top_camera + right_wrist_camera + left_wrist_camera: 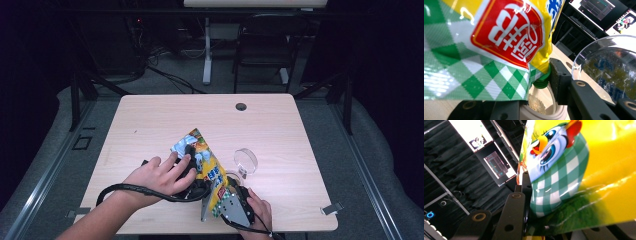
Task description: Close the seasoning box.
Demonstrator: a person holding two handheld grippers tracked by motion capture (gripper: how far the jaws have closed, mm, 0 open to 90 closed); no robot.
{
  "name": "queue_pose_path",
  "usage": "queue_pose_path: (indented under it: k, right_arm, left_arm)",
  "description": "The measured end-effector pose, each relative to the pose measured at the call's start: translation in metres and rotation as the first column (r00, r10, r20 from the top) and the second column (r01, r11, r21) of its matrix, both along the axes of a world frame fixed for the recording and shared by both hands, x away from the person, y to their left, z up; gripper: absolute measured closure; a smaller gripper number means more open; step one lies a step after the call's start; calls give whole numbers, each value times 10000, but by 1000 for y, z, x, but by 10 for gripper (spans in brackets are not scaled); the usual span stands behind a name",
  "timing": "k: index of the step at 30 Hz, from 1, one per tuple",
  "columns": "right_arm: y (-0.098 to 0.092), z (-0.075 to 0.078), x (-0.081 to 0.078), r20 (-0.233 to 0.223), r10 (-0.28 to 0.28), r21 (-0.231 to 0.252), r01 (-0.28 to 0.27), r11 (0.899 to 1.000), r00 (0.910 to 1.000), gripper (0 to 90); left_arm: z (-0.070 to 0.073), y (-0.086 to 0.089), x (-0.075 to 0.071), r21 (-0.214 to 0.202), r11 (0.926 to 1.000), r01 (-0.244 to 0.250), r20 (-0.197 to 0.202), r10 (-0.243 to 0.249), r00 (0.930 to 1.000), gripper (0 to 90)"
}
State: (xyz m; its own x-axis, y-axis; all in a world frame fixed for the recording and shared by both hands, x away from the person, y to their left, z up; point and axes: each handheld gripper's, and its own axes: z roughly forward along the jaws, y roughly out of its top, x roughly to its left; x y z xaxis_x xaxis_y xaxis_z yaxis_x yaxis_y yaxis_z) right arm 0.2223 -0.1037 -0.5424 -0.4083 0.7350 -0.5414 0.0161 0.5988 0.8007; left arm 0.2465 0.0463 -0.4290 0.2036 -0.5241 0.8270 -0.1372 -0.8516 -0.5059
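Above jar [541, 110], both tools [192, 167] [231, 192] clamp yellow seasoning pouch [207, 165], spout down.

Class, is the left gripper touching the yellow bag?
Touching. In the left gripper view, the left gripper's black jaw presses flat against the bag's printed side, with no gap between them.

Your bag [202, 160] is glossy printed plastic film, creased and throwing bright highlights; its green spout [541, 81] looks like smooth plastic. The lid [245, 160] beside it is clear, shiny plastic; the table [280, 130] under your hands is pale wood-grain laminate, matt; your gripper jaws are matt black.
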Motion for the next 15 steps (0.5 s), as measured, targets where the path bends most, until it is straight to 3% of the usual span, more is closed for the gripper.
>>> queue_pose_path:
  k: [10, 15]
  right_arm:
    - [0, 0, 0, -2, -8, -49, 8, 10000, 10000, 708]
    - [0, 0, 0, -9, -6, -61, 6, 10000, 10000, 709]
  left_arm:
    - [-2, 2, 0, -35, 10000, 20, -6, -20, 10000, 808]
    - [-3, 4, 0, -236, 9996, -178, -216, 172, 9996, 808]
